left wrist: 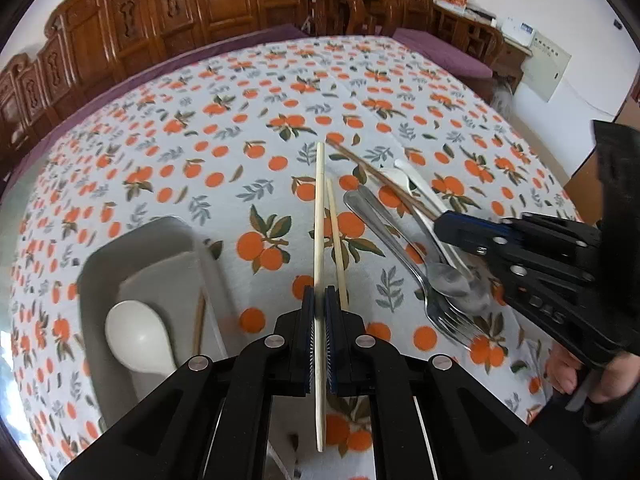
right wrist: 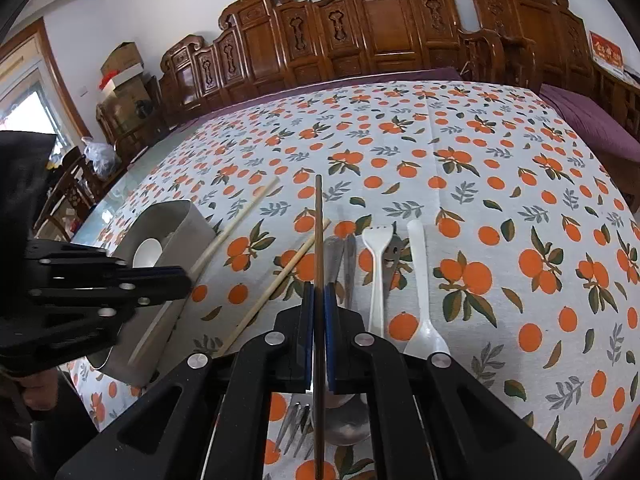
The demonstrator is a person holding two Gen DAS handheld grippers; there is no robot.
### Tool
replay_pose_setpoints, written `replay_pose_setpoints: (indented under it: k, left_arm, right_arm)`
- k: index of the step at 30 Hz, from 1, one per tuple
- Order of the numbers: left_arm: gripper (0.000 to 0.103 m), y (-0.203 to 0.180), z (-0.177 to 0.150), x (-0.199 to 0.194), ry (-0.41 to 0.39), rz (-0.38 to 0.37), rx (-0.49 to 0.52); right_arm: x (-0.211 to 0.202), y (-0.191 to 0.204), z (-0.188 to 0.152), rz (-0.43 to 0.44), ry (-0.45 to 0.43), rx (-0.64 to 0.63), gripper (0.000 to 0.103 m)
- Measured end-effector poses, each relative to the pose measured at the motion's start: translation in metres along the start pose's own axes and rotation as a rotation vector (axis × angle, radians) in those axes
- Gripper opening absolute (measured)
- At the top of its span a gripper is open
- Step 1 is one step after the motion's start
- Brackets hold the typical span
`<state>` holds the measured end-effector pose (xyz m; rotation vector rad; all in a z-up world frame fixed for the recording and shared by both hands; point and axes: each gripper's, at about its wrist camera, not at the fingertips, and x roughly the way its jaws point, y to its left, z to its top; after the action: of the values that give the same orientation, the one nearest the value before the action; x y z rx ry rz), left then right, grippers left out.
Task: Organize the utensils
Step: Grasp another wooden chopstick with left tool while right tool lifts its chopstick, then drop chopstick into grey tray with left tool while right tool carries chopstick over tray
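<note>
Left wrist: pale chopstick (left wrist: 319, 216) pinched between closed jaws.

The left gripper (left wrist: 319, 300) is matte black plastic, its two linkage arms angular with cut-out slots and round silver screw heads at the pivots, and its fingers end in blue ribbed pads (left wrist: 308, 344). The right gripper (right wrist: 319, 296) is built alike, with the same blue pads (right wrist: 329, 336) and silver screws behind them. Seen side-on, its black body carries raised lettering near the rear, and a black sleeve (left wrist: 616, 168) sits behind it.
</note>
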<state>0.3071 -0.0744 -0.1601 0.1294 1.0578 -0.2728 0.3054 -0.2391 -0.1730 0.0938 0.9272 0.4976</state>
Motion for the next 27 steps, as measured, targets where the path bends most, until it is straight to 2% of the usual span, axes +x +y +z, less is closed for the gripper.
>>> replay_pose_setpoints:
  k: [15,27]
  left_arm:
    - [0.004,0.019,-0.028,-0.066,-0.092,0.020,-0.048]
    - [0.004,0.058,-0.043,-0.077,-0.104,0.062,-0.109]
  right_arm:
    - [-0.010,0.045,-0.011,0.023,-0.005,-0.080,0.006]
    - [-0.030,0.082,-0.013,0.113,-0.035,-0.107,0.006]
